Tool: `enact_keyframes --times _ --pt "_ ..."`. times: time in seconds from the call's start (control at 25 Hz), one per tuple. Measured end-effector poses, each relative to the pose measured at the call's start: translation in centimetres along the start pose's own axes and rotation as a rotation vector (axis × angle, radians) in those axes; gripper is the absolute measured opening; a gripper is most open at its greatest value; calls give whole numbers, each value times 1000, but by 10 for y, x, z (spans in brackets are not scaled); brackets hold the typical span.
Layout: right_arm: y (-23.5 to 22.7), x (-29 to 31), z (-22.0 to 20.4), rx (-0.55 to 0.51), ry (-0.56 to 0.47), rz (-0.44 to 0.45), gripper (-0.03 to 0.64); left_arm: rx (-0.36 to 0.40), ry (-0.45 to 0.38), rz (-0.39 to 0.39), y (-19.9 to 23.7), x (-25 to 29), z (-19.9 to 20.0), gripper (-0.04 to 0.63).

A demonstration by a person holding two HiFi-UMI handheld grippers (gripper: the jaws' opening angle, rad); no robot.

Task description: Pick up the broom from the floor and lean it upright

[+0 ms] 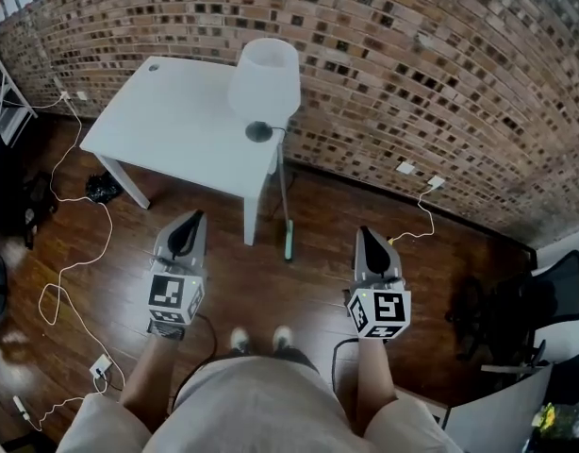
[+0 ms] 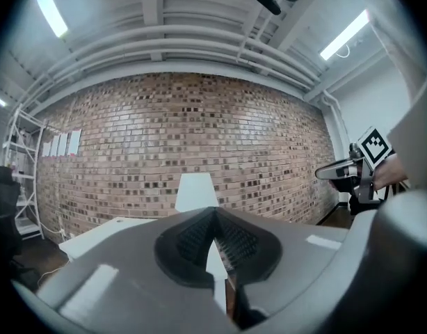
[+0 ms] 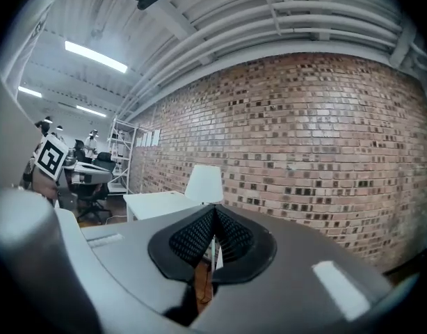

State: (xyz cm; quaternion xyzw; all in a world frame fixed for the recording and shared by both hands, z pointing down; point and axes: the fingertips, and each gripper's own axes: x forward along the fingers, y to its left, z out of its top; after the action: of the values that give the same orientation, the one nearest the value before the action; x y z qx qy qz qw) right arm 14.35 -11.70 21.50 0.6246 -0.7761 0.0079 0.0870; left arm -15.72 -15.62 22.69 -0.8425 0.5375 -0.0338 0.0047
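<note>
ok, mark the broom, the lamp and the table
broom (image 1: 289, 241): head view, green lower end.
lamp (image 1: 264, 75): head view, middle of the white shade.
table (image 1: 172, 125): head view, bare white top.

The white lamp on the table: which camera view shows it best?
The head view: the lamp shows from above with its shade and dark base, standing on the table. The left gripper view and the right gripper view show only its shade, from the side.

Broom against table, lamp on it
</note>
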Motion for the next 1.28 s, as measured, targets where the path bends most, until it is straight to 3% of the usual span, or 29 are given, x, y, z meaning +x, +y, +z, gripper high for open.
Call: enact_keyframes --times 0.32,0.8,1.08,1.28 --pt "-12 -24 -6 68 -20 9 12 0 14 -2 -47 -12 -1 0" --pt "-13 -39 -9 47 6 -14 12 16 23 -13 -49 -25 1 0" --pt "10 -62 -3 59 -3 -31 12 59 -1 -107 -57 -45 0 0" --pt "17 -91 -12 68 9 -37 12 73 1 -115 -73 -72 -6 0"
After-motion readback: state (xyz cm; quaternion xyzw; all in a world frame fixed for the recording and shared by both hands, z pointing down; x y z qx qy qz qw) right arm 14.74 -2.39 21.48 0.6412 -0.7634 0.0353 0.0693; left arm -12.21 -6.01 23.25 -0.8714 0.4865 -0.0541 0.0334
